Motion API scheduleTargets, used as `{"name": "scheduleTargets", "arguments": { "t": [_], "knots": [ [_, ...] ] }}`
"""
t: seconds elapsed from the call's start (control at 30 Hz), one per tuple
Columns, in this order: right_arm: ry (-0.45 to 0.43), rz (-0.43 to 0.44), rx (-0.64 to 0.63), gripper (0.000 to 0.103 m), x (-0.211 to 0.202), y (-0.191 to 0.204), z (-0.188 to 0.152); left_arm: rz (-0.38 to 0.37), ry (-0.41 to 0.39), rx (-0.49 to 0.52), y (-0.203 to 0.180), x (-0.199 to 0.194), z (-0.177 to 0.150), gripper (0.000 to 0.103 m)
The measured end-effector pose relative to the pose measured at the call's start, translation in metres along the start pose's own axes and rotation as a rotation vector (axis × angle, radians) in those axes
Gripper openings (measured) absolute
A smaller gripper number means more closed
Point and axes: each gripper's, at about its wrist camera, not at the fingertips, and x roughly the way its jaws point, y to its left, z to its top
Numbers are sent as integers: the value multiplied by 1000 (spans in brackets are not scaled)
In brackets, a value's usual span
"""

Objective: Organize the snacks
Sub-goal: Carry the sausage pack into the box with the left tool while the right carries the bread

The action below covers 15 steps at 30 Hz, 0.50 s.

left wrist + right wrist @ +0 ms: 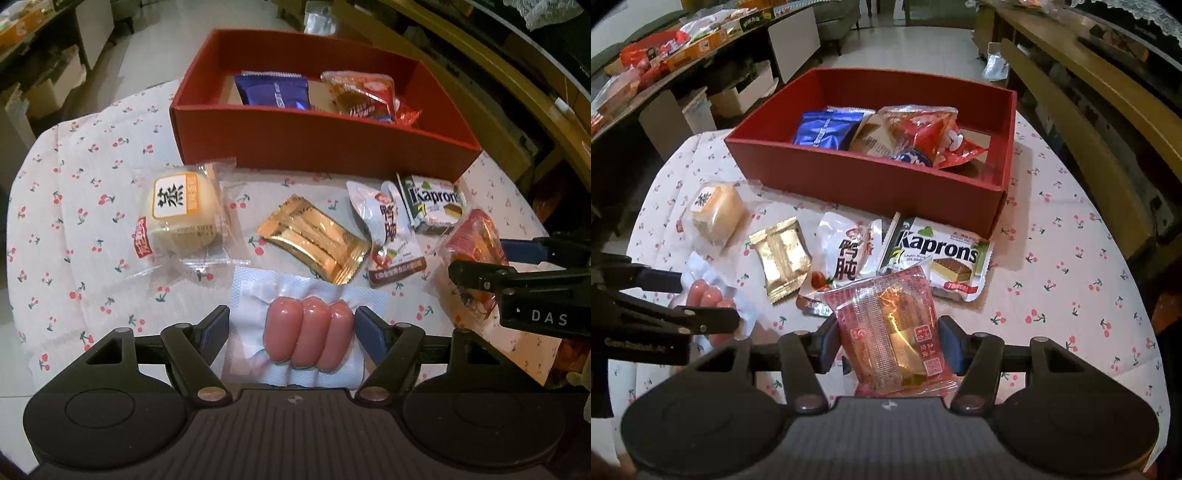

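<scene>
Stock on the counter [1071, 258], taken mid-sort: we hold two packets at once, neither yet boxed.

- Left tongs [291, 328]: half open, fingers on either side of the sausage pack [306, 332], three sausages sealed in it; whether the pads press it we cannot tell.
- Right tongs [886, 347]: closed partway on the red cake packet [894, 332], which looks to be raised clear of the cloth.
- Red box [868, 177]: at the far side of the counter, holding one blue packet [827, 129], one brown packet and one red bag that we can make out; more may lie underneath.
- Loose on the cloth, just in front of the box: one steamed cake [181, 214], one gold packet [314, 240], one white pouch [391, 229], one wafer packet [938, 258]. Four in all.

Next move, as we judge it: carry the red cake packet over the near wall of the box and let go above a bare patch of its floor, then the sausages.
</scene>
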Motion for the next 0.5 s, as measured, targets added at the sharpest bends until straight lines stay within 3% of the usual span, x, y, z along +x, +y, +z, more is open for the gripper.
{"name": "scheduleTargets", "arguments": {
  "t": [0.5],
  "knots": [
    [-43,14,19,59,-5,2,11,2,-54,-9,0,-9,13,78]
  ]
}}
